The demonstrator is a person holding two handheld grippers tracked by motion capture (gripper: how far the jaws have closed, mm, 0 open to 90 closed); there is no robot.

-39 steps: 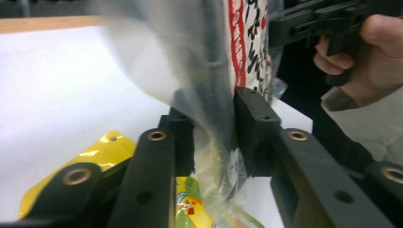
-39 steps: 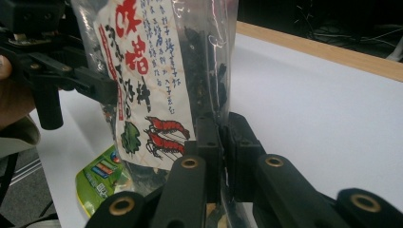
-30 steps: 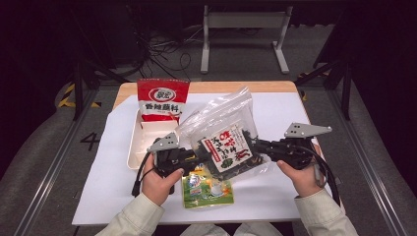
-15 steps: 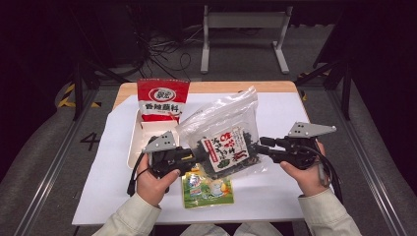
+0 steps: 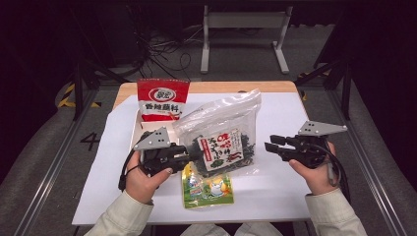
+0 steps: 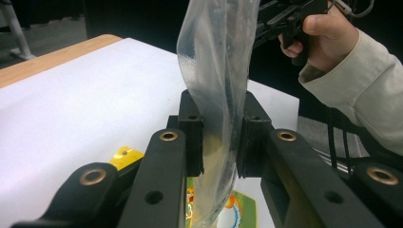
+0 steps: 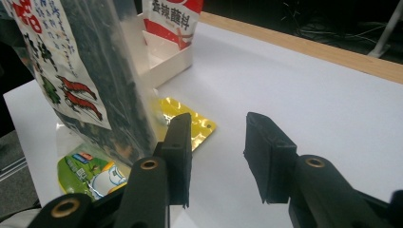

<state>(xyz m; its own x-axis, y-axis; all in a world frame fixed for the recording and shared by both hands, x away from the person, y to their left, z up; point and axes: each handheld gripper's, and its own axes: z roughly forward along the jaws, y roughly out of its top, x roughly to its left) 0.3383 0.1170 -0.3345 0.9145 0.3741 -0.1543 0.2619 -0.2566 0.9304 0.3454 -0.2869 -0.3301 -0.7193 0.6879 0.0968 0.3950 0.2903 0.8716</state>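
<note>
A clear plastic bag (image 5: 223, 142) of dark dried seaweed with a white printed label hangs upright over the white sheet. My left gripper (image 5: 189, 155) is shut on its left edge. In the left gripper view the film (image 6: 216, 95) runs up between the two pads of the left gripper (image 6: 221, 137). My right gripper (image 5: 270, 145) is open just off the bag's right edge. Its jaws have just been opening and nothing is between them. In the right gripper view the right gripper (image 7: 218, 152) stands beside the bag (image 7: 71, 71) without touching it.
A red and white snack packet (image 5: 162, 101) stands in a white tray (image 5: 135, 132) at the back left. A small green and yellow pouch (image 5: 206, 187) lies flat under the bag. The white sheet (image 5: 295, 196) covers most of the wooden table (image 5: 216, 87).
The right gripper has let go of the bag's right edge and drawn back to the right. The left gripper has lifted the bag a little.
</note>
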